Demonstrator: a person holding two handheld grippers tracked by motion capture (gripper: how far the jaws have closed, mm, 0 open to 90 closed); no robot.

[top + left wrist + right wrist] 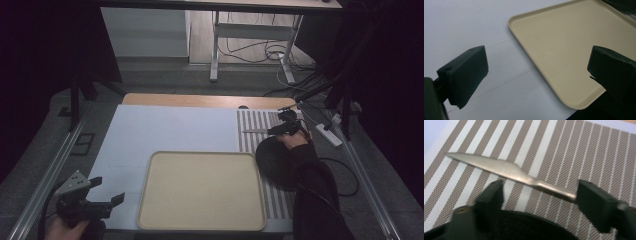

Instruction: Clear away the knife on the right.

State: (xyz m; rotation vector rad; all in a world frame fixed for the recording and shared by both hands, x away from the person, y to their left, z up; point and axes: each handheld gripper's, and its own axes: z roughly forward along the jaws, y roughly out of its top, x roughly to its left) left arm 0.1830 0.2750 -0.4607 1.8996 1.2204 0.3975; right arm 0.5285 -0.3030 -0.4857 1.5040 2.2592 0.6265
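Dim room beyond, with desk legs and loose cables on the floor; nearer, a table (150, 100) under a pale blue sheet (165, 130), a striped placemat (250, 137) along its right side.

Right gripper (285, 131) out over the far end of the placemat, held in the right hand (295, 140), dark sleeve behind. Jaws partly apart, nothing clamped: in the right gripper view a metal knife (509, 171) lying flat on the stripes (574, 152), blade toward the upper left, handle running down to the right and meeting the inner edge of the right-hand jaw; left-hand jaw clear of the blade. Whether that jaw truly touches the handle or merely overlaps it, cannot tell. Dark round plate (524, 227) low between the jaws, also seen from above (272, 162) just beside the tray.

Left gripper (107, 192) near the front left corner, wide open and holding nothing, grey plate on top.

From above: knife (256, 131) as a thin sliver only. Close up: blade shape and weave of the mat. Left gripper view: near corner and raised rim of the beige tray (544, 75), bare, on the blue sheet (461, 25).
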